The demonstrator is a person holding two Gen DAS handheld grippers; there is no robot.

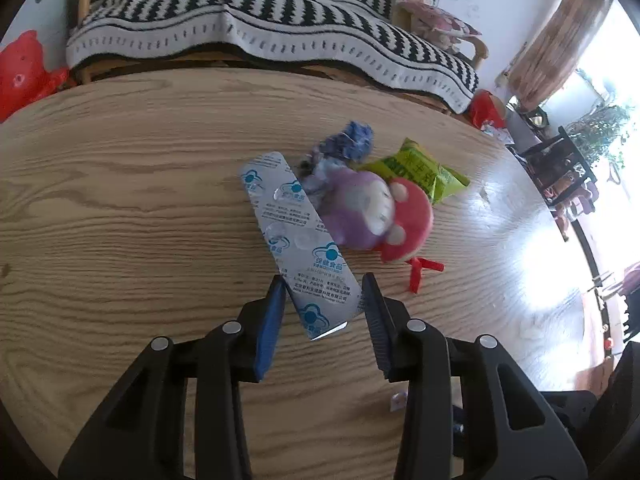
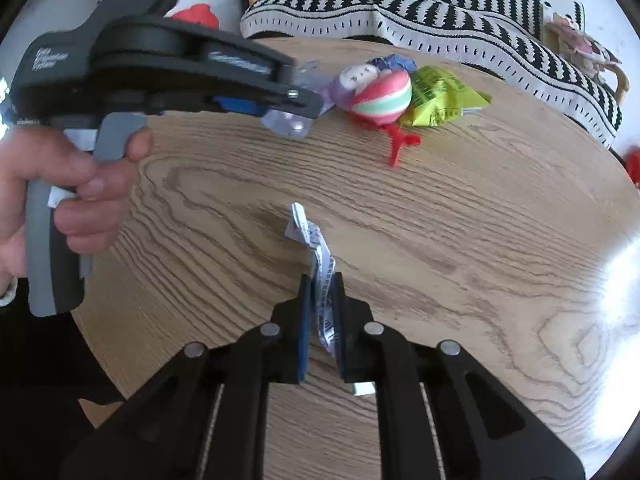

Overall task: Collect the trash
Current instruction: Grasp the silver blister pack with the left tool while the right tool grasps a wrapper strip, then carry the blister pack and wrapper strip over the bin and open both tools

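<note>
In the left wrist view a silver blister pack [image 1: 298,240] with blue logos lies lengthwise between the fingers of my left gripper [image 1: 324,280]. Both pads press on its long edges, and its near end is raised slightly off the wooden table [image 1: 120,200]. From the right wrist view, the left gripper [image 2: 308,112] shows side-on with the blister pack [image 2: 286,124] in its jaws, held by a person's hand [image 2: 80,184]. My right gripper [image 2: 322,276] is shut on a crumpled white printed paper strip [image 2: 306,232], whose far end trails onto the table [image 2: 440,240].
Behind the blister pack sit a purple and red plush toy [image 1: 368,212], a green snack packet [image 1: 420,168], blue crumpled wrapping [image 1: 352,140] and a red ribbon [image 1: 420,272]. A sofa with a black-and-white blanket [image 1: 280,20] stands beyond the table's far edge.
</note>
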